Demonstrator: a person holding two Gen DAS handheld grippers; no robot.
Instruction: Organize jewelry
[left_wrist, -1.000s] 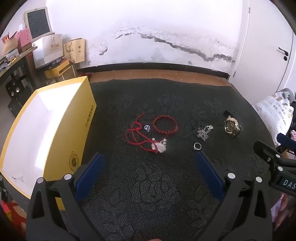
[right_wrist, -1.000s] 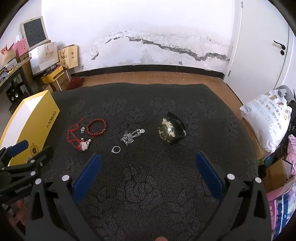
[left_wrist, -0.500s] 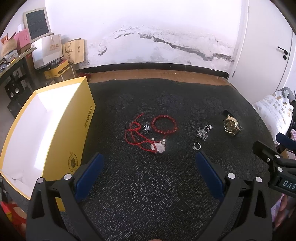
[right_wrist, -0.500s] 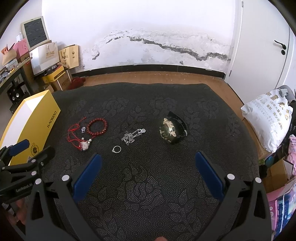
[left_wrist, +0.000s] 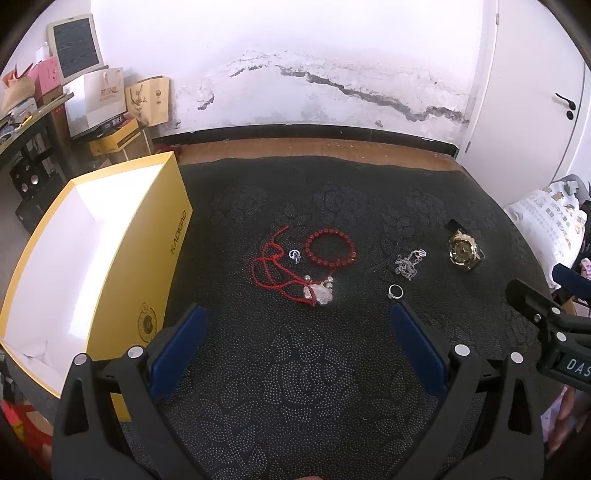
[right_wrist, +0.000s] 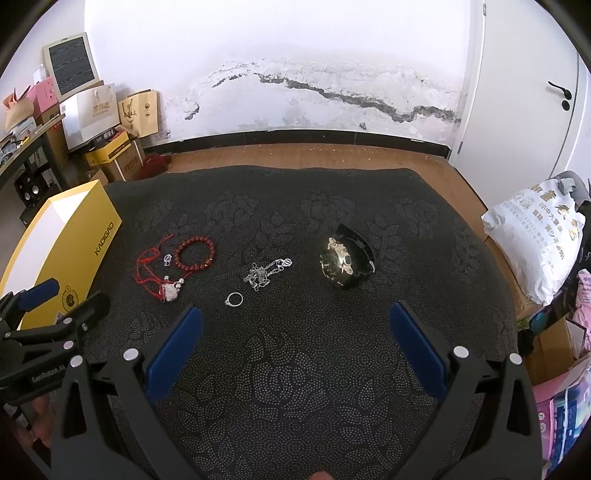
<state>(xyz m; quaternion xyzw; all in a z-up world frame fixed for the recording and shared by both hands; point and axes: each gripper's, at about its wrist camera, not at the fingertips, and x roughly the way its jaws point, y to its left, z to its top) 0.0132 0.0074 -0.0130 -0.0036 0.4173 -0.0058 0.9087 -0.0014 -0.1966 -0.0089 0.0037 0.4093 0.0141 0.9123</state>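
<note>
A: What is seen of the containers?

B: One yellow box (left_wrist: 110, 266) is set at the left edge of the dark patterned cloth (left_wrist: 295, 387), its top open. The white interior is exposed, and nothing can be made out inside it; only crumpled white lining is noted at the near corner. The same box (right_wrist: 70, 251) is caught at the left of the right wrist view.

A: And where is the jewelry placed?

B: All of it is laid on the cloth, outside the box. Nearest the box a red cord necklace (left_wrist: 280, 273) with a pale pendant is spread out, with a small silver charm (left_wrist: 294, 254) just beside it and a red bead bracelet (left_wrist: 330, 246) touching or almost touching the cord. Toward the middle a silver chain (left_wrist: 408, 263) is bunched, and a silver ring (left_wrist: 395, 291) is set near it, closer to the near edge. A gold watch (left_wrist: 463, 251) on a black strap is found toward the right edge, well apart from the rest.

A: How are the grippers held?

B: The left gripper (left_wrist: 295, 332) is spread wide with nothing between its blue pads (left_wrist: 177, 347). The right gripper (right_wrist: 293, 330) is likewise spread wide and empty, held above the near part of the cloth.
</note>
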